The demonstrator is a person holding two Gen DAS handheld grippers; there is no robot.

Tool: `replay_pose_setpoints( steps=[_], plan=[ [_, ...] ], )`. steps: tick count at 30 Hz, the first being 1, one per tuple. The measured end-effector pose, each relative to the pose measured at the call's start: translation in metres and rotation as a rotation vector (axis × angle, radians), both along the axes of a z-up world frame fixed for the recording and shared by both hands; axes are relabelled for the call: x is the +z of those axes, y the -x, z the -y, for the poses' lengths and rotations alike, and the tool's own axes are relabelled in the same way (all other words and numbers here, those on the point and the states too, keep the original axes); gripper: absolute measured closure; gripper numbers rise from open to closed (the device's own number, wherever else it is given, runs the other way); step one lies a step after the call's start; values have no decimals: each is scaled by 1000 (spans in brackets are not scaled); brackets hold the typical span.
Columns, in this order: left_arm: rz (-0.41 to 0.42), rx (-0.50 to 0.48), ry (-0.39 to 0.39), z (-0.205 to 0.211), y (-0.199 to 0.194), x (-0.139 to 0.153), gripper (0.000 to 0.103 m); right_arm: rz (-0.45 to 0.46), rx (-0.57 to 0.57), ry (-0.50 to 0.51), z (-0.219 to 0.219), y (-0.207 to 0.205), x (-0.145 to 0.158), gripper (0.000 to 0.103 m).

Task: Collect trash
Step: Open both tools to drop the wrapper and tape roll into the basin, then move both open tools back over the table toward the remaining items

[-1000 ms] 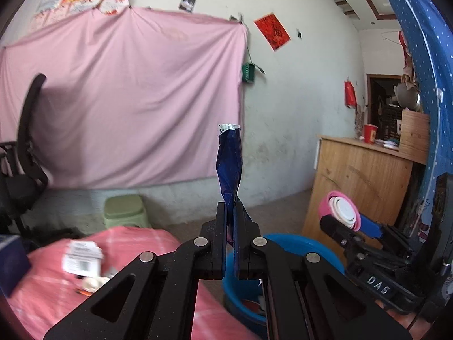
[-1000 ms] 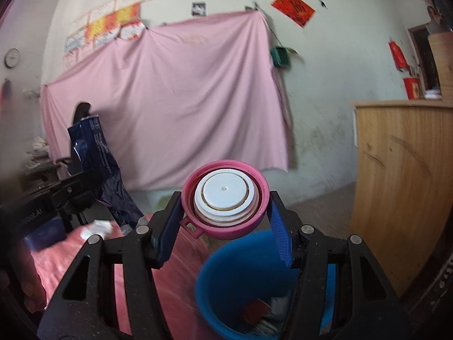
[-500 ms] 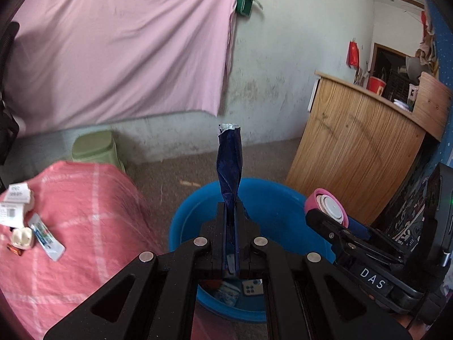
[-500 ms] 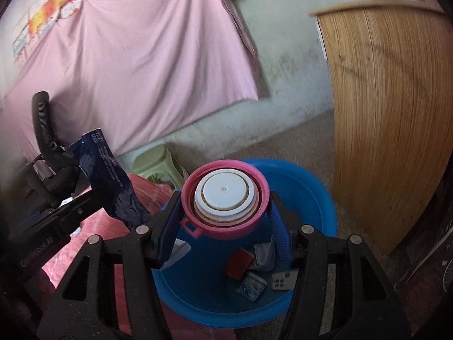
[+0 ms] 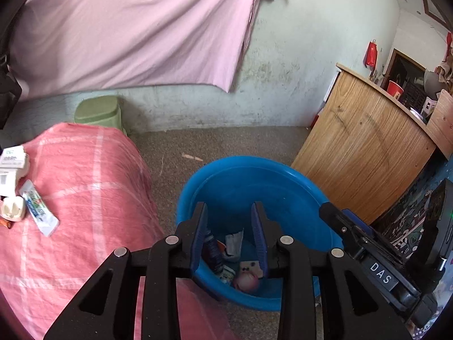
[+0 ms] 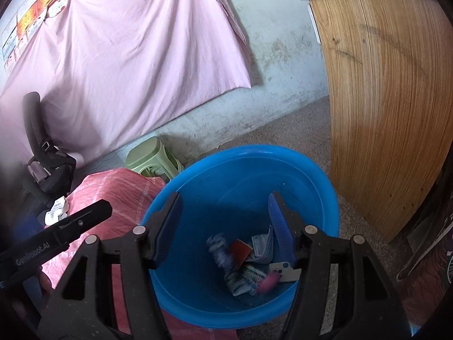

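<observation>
Trash [image 6: 249, 263] lies in a loose heap at the bottom of the round blue plastic tub [image 6: 311, 175]: crumpled wrappers, a dark blue packet [image 5: 212, 250], a red scrap [image 6: 240, 250] and a blurred pink lid [image 6: 267, 280]. My left tool [image 5: 230, 236] hangs over the tub, its jaws opening with nothing between them. My right tool [image 6: 225, 226] is spread wide and empty above the same tub. More wrappers [image 5: 36, 212] rest on the pink checked cloth [image 5: 93, 187] beside it.
</observation>
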State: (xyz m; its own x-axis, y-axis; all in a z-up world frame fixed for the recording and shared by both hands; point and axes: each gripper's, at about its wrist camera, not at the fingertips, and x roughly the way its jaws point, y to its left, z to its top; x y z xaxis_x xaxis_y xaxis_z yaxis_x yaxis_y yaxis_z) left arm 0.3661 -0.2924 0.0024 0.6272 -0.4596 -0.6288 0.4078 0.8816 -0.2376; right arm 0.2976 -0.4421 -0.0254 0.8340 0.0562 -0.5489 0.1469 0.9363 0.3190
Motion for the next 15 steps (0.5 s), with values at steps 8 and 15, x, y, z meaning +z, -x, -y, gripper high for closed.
replay_pose_setpoints(
  steps=[8,15],
  plan=[
    [123,65,-4,-35,17,22,70,116,28,54,-19,9,26,15],
    [268,202,-6,-84,39,43,58,265,71,101,-50,21,53,1]
  ],
)
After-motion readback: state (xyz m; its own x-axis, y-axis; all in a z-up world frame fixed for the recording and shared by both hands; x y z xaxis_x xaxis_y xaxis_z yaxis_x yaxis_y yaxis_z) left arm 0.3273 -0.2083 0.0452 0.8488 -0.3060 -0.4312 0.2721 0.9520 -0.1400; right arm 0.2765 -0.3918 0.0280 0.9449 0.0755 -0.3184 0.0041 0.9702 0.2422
